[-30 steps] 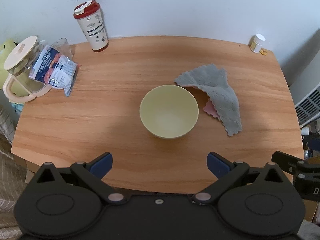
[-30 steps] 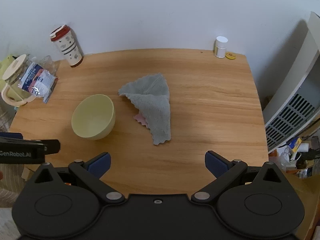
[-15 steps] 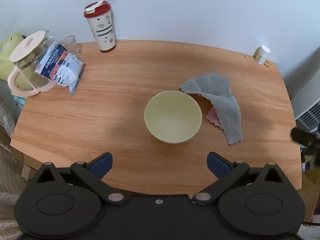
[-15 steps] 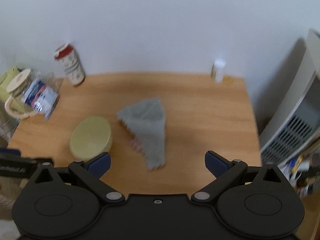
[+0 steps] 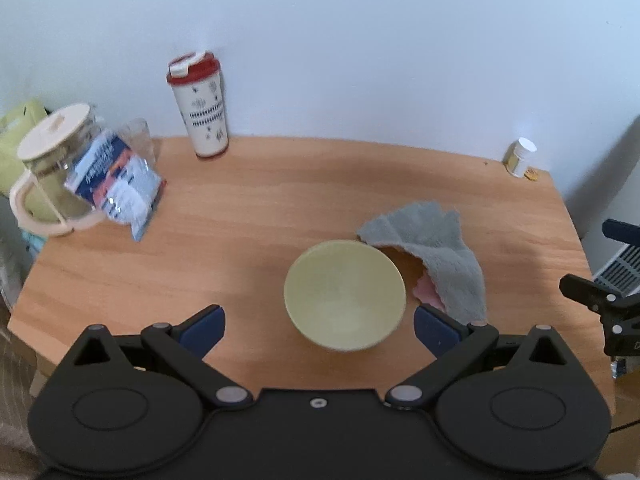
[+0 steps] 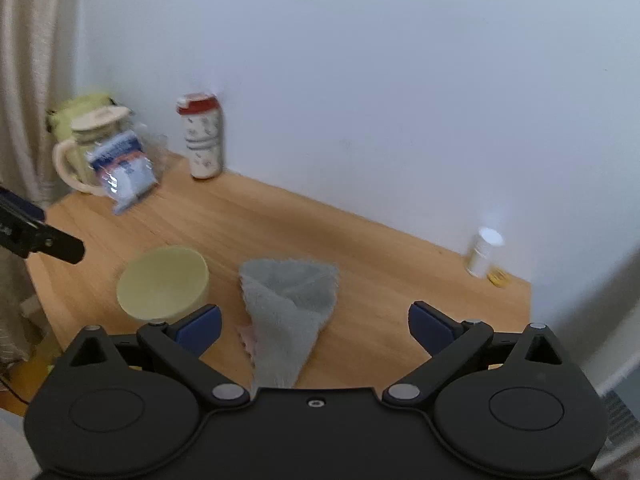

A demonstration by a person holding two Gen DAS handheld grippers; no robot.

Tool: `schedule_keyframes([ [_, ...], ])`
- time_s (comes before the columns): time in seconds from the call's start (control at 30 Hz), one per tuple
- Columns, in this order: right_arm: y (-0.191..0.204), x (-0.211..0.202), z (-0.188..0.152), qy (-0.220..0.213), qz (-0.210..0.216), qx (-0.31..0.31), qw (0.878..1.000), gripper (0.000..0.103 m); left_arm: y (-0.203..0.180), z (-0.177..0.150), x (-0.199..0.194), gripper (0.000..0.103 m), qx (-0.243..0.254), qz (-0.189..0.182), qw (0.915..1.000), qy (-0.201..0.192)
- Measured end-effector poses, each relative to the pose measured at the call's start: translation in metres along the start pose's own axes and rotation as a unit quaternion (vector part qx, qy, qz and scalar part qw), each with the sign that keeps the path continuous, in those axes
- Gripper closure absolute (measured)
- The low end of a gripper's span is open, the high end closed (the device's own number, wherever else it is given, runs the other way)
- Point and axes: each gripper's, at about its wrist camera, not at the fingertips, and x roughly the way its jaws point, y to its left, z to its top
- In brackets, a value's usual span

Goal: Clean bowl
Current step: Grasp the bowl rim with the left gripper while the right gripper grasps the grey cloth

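Left wrist view: the yellow bowl [image 5: 345,294] sits upright on the wooden bench [image 5: 256,216], just ahead of the left gripper [image 5: 318,326], whose blue fingers [image 5: 202,328] are wide apart and hold nothing. A gray cloth [image 5: 436,256] lies at the bowl's 2 o'clock, its edge right by the rim. The right gripper [image 6: 314,324] is also wide apart and empty, with the cloth between its fingers. A red-lidded cup [image 5: 199,106] stands far off at 11 o'clock by the wall.
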Motion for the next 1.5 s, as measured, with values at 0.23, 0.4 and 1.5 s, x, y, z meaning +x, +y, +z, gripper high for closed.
schedule_keyframes([
  [0.23,-0.004,0.039,-0.003,-0.002,0.026,-0.101,0.995,0.012,0.018,0.005,0.028,0.000,0.011,0.007,0.9999,0.001],
  [0.4,0.001,0.072,-0.004,0.032,0.036,-0.130,0.990,0.023,0.034,0.008,0.059,0.000,0.053,-0.011,0.9983,0.022],
  [1.5,0.059,0.169,-0.007,0.222,0.010,-0.133,0.966,0.086,0.061,0.008,0.182,0.031,0.100,-0.225,0.9591,0.140],
])
